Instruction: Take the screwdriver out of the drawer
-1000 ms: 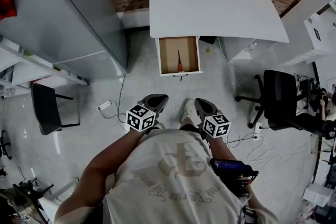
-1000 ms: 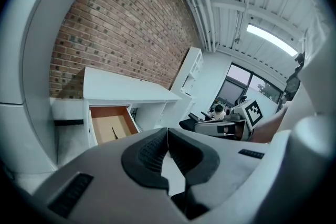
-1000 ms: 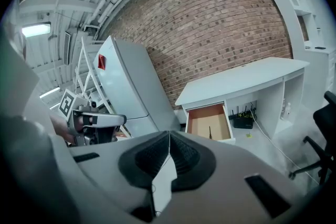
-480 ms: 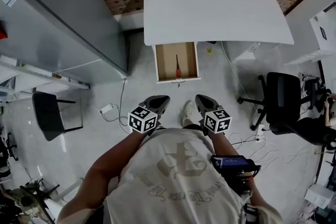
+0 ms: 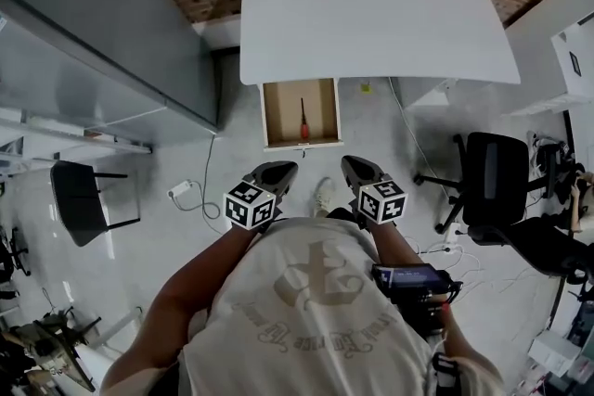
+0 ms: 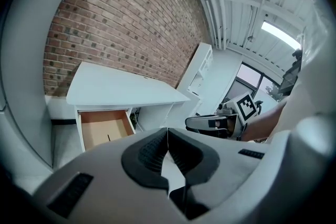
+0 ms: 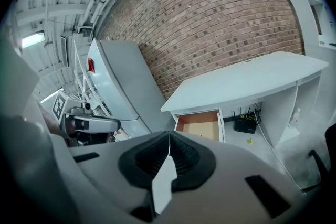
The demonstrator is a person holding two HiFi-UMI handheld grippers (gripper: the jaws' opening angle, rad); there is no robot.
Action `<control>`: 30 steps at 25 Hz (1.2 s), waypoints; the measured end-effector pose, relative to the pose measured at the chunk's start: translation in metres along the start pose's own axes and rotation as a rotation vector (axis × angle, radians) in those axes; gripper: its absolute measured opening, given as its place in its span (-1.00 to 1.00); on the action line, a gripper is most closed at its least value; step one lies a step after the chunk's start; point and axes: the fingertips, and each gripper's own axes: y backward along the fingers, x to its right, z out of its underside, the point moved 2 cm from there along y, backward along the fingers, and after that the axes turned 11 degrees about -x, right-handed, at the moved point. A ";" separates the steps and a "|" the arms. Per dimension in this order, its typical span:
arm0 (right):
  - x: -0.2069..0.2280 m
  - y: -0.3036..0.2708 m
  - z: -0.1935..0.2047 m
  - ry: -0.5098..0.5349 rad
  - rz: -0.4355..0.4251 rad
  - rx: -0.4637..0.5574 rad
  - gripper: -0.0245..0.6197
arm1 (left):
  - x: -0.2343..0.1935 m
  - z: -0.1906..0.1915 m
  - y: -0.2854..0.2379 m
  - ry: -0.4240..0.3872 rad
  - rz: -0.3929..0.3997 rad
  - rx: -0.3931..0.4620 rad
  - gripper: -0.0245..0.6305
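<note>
The screwdriver (image 5: 303, 119), thin with a red handle, lies in the open wooden drawer (image 5: 275, 113) under the white desk (image 5: 371, 14). Both grippers are held side by side in front of the person, short of the drawer and apart from it. My left gripper (image 5: 281, 170) is shut with nothing in it, and so is my right gripper (image 5: 353, 164). In the left gripper view the shut pads (image 6: 152, 150) point toward the drawer (image 6: 105, 127). The right gripper view shows the drawer (image 7: 199, 124) beyond its closed gripper (image 7: 168, 140).
A tall grey cabinet (image 5: 93, 23) stands left of the desk against the brick wall. A black office chair (image 5: 497, 176) is at the right, another black chair (image 5: 79, 199) at the left. Cables and a plug (image 5: 186, 192) lie on the floor.
Both grippers and the person have moved forward toward the desk. The drawer now sits lower and further left in the head view. Both grippers stay shut.
</note>
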 end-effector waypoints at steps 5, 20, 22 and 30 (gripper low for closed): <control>0.024 -0.007 -0.016 0.012 -0.029 -0.009 -0.85 | -0.003 -0.014 -0.016 0.019 -0.036 0.005 -0.86; 0.066 -0.027 -0.036 0.084 -0.133 -0.073 -0.85 | -0.007 -0.040 -0.045 0.085 -0.155 0.029 -0.86; 0.071 -0.027 -0.035 0.076 -0.137 -0.072 -0.85 | -0.006 -0.038 -0.045 0.090 -0.163 0.025 -0.86; 0.085 -0.029 -0.033 0.048 -0.119 -0.080 -0.85 | -0.010 -0.035 -0.038 0.122 -0.185 0.033 -0.86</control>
